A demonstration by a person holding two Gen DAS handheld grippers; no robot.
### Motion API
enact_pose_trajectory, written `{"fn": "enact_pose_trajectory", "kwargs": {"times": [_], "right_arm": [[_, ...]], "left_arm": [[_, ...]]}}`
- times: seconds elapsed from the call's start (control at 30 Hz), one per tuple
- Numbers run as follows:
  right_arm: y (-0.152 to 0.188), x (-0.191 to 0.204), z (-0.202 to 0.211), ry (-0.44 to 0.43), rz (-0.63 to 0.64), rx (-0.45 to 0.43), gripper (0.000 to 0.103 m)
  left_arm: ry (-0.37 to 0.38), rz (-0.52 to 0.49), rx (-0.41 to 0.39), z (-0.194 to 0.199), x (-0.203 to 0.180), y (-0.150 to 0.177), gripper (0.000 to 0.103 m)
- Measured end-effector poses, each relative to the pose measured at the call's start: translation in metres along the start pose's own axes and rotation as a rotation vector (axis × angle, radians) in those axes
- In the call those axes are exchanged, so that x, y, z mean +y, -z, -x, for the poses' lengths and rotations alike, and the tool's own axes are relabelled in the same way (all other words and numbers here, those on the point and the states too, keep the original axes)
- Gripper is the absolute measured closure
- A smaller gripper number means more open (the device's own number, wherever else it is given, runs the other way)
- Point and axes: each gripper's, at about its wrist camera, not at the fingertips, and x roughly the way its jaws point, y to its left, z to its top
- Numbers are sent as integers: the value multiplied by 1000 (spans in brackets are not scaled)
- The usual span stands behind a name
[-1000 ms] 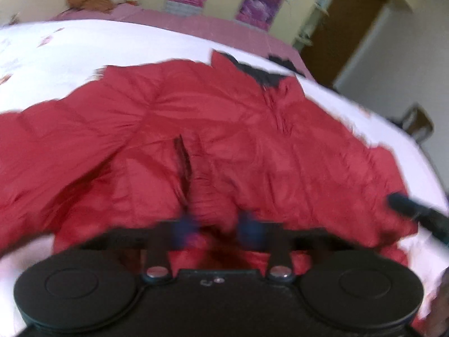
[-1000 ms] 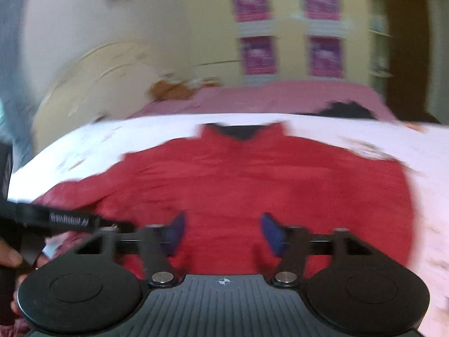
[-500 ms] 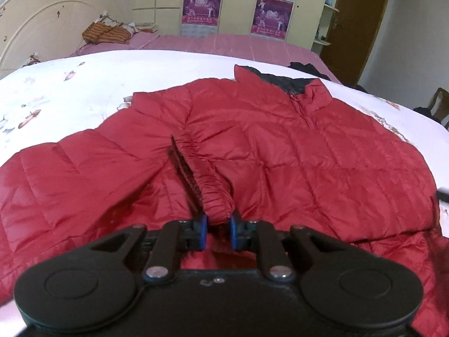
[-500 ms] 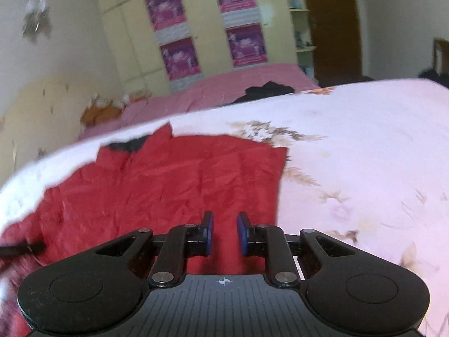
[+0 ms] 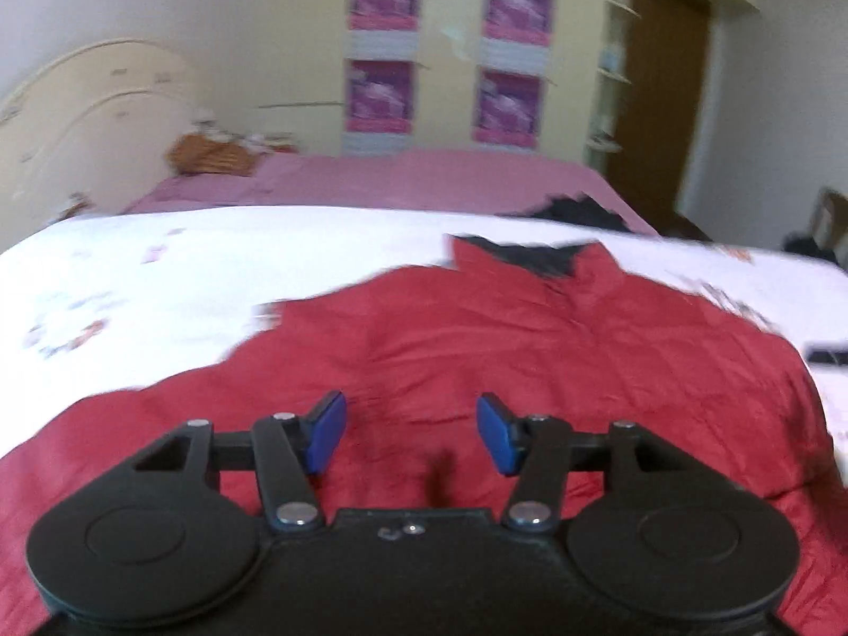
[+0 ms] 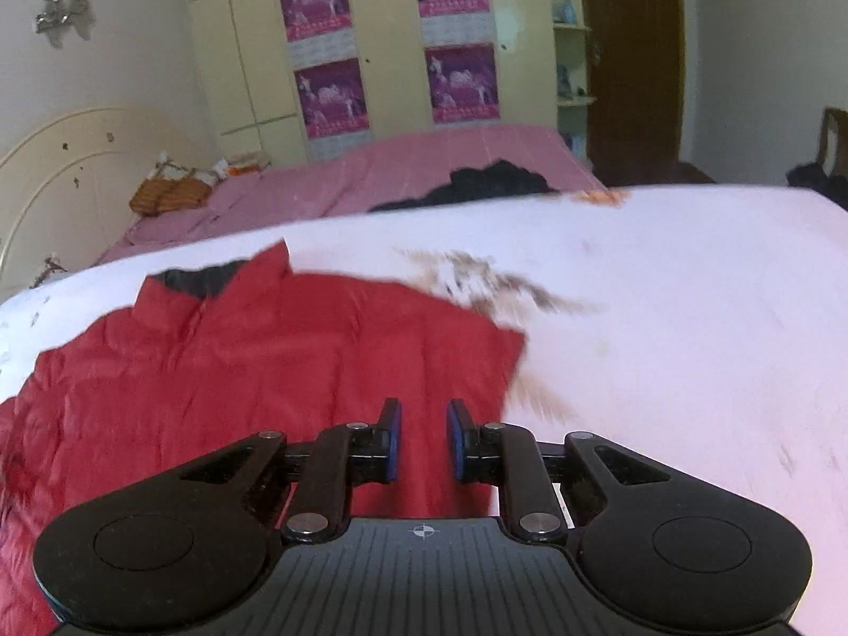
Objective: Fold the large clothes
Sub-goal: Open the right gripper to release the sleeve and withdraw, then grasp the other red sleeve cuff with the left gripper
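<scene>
Cuff released since earlier, left hand-held gripper (image 5: 408, 434) opening over red jacket (image 5: 530, 360), right hand-held gripper (image 6: 422, 440) narrow, empty, no legible writing

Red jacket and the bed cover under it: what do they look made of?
Red jacket: looks like thin synthetic shell, nylon or polyester, slightly sheened, puffy with fine crinkles and faint quilt lines, so probably padded; the filling cannot be seen. Its collar lining is dark, seemingly matte fabric. Bed cover: white matte woven cloth with a printed floral pattern, likely cotton or a blend; blur hides the weave.
</scene>
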Motion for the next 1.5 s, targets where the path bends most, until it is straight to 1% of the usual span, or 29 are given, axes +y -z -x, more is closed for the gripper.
{"fn": "enact_pose_trajectory", "kwargs": {"times": [0.07,0.1,0.13,0.17,0.27,0.3,0.33,0.4,0.43,0.5,0.53,0.57,0.63,0.7,0.77,0.8,0.87,0.93,0.97,1.07,1.1,1.17,1.23,1.27,1.33,1.37,1.4,1.47,1.5], "right_arm": [[2,-2,-30,49,16,72,85],[7,-5,-46,78,29,132,85],[14,-10,-55,66,34,146,85],[16,-11,-56,58,55,130,85],[8,-8,-50,61,82,156,85],[3,-11,-45,55,69,130,85],[-2,-13,-39,49,63,82,85],[-14,-15,-39,50,59,27,85],[-20,-16,-43,53,55,29,85],[-25,-22,-69,85,51,104,85],[-23,-28,-84,109,42,156,85],[-20,-37,-91,92,9,159,85],[-19,-41,-87,76,5,155,85],[-20,-37,-79,99,26,165,85],[-22,-34,-58,88,18,122,85],[-20,-32,-42,59,8,97,85],[-11,-24,-10,23,7,64,85],[4,-16,13,0,9,69,85],[14,-13,19,-8,9,82,85],[45,-4,6,48,44,197,85],[50,-4,5,45,49,180,85],[44,2,6,58,70,198,85],[38,2,16,44,45,177,85],[35,0,25,34,29,156,85],[34,-1,40,34,14,113,84],[36,-3,50,39,4,99,84],[37,-5,57,45,-8,90,57],[40,-7,71,60,-33,29,1],[40,-7,75,42,-35,-4,2]], "left_arm": [[14,-30,61,-30,-9,0,51],[3,-39,121,-46,-8,4,54],[1,-47,182,-63,-7,8,53],[6,-52,186,-68,-7,9,53],[-3,-74,210,-66,-9,-3,58],[9,-71,173,-59,-9,-7,58],[24,-70,130,-51,-9,-11,55],[21,-80,97,-51,-12,-20,52],[28,-81,97,-55,-13,-22,51],[26,-76,133,-72,-11,-24,51],[13,-79,166,-81,-11,-20,51],[11,-72,202,-91,-9,-14,51],[33,-51,198,-93,-3,-10,50],[17,-66,205,-89,-5,-13,53],[8,-74,153,-70,-9,-17,45],[26,-69,110,-56,-10,-17,33],[65,-59,65,-32,-13,-11,33],[84,-77,65,-20,-22,-1,40],[82,-86,74,-19,-27,5,40],[55,-103,181,-45,-32,25,40],[58,-94,176,-49,-31,30,39],[47,-93,182,-51,-31,26,38],[42,-65,178,-42,-29,21,39],[41,-43,158,-34,-25,20,35],[14,0,119,-17,-12,20,7],[-24,28,92,-4,-4,23,4],[-48,60,68,8,7,27,5],[-86,143,52,29,35,38,16],[-100,194,50,40,51,45,25]]}}
